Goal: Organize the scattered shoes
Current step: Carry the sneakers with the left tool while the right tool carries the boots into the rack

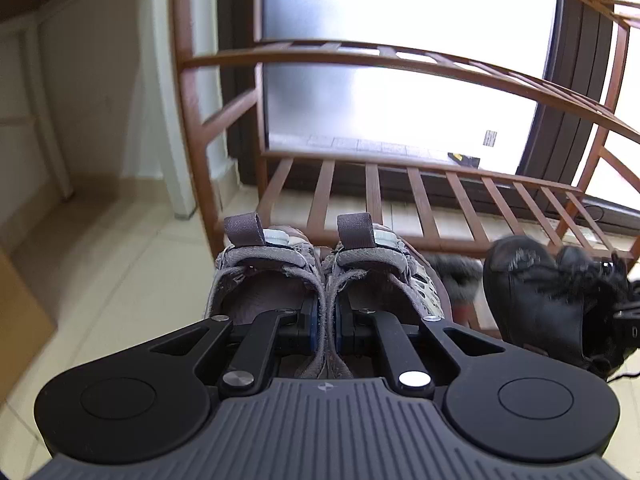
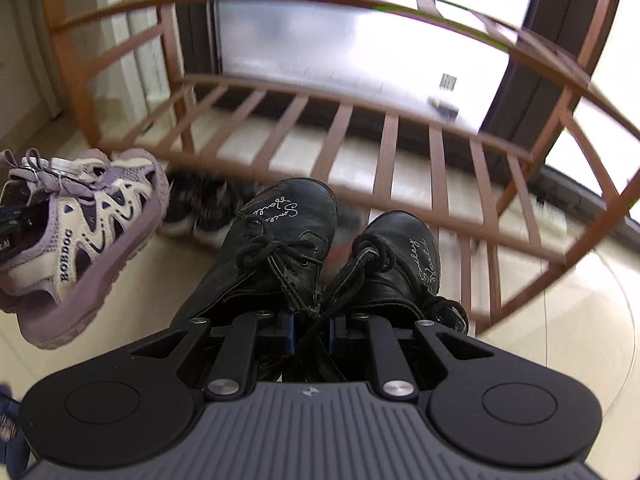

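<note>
My left gripper (image 1: 325, 330) is shut on the touching inner collars of a pair of purple-and-cream sandals (image 1: 276, 276), held in the air in front of the brown wooden shoe rack (image 1: 400, 200). The sandals also show at the left of the right wrist view (image 2: 80, 236). My right gripper (image 2: 311, 332) is shut on the inner collars of a pair of black lace-up boots (image 2: 280, 240), held in front of the rack's lower slatted shelf (image 2: 340, 136). The boots also show at the right of the left wrist view (image 1: 540, 300).
A pair of dark sneakers with white soles (image 2: 204, 208) lies blurred on the floor under the rack's front edge. Behind the rack is a frosted glass door (image 1: 400, 60) in a dark frame. A white cabinet (image 1: 60, 100) stands at the left. The floor is beige tile (image 1: 100, 280).
</note>
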`<state>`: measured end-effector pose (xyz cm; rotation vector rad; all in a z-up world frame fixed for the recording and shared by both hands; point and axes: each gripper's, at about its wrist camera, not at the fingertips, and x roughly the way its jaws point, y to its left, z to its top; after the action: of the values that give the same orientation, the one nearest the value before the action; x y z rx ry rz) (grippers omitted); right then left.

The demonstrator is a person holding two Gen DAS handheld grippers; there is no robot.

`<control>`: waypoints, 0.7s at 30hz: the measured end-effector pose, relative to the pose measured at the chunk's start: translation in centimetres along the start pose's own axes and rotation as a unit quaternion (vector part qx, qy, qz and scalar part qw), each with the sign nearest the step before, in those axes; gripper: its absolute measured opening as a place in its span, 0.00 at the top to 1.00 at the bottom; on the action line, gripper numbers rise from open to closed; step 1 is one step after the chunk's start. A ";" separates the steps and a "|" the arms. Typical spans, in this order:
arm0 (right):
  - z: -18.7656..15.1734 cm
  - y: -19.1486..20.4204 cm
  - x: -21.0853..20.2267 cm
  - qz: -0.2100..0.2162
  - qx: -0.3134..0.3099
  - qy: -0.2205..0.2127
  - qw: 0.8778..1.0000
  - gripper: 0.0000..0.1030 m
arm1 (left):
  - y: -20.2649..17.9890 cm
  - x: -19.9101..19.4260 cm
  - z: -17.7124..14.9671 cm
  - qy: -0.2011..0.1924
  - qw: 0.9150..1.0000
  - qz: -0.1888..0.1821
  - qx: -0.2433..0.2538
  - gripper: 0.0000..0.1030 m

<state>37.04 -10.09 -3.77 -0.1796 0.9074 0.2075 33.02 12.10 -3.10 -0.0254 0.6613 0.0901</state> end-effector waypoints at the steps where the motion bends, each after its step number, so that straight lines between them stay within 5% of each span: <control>1: 1.0 0.1 0.4 0.000 0.003 -0.007 1.000 0.84 | -0.3 0.8 1.0 -0.003 1.000 0.000 0.006 0.91; 10: 7.9 1.0 5.9 -0.012 0.000 -0.021 1.000 0.84 | -1.0 6.9 5.8 -0.011 1.000 0.010 -0.005 0.91; 21: 11.1 1.3 11.1 -0.013 0.016 -0.022 1.000 0.85 | -1.4 13.6 7.2 -0.027 0.999 0.023 0.011 0.91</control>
<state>51.80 -5.05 -6.04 -0.1563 0.8641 0.1716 48.20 12.09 -5.79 0.0127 0.6096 0.1281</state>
